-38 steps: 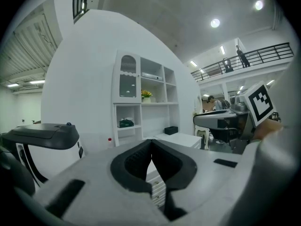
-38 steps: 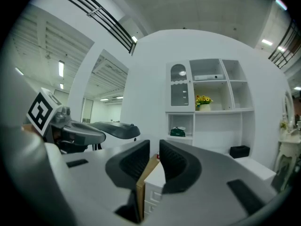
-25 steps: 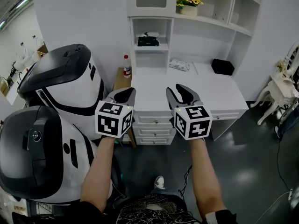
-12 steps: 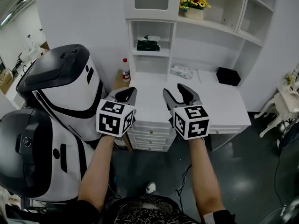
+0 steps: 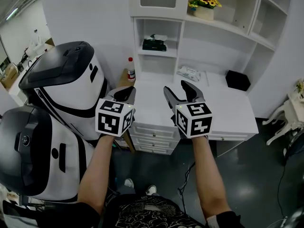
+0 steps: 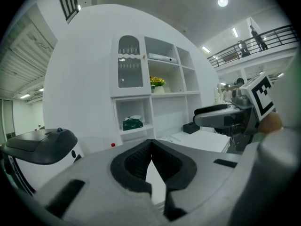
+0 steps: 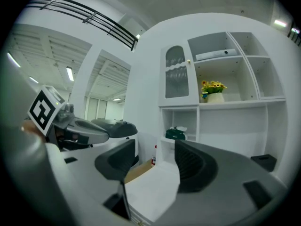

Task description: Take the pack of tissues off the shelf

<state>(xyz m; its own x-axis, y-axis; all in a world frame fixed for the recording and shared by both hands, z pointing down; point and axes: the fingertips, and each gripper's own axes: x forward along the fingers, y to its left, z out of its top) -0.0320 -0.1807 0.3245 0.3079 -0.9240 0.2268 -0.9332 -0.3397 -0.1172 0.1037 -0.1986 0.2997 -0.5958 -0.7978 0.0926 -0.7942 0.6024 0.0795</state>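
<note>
The green tissue pack (image 5: 154, 43) sits in the narrow cubby on the shelf (image 5: 155, 52), well apart from both grippers, which hover over the desk (image 5: 223, 103) edge. The right gripper (image 5: 176, 87) is opening its jaws with nothing between them; the left gripper (image 5: 124, 93) is clenched and empty. Likely risks: wide jaws clipping the cubby's side walls, pinching only the white sheet poking from the top so it pulls free, or going for the white wipes pack (image 5: 189, 73) on the desk instead

Grey grippers (image 5: 124, 91) (image 5: 176, 86), black-and-white marker cubes (image 5: 114, 119) (image 5: 194, 120)
</note>
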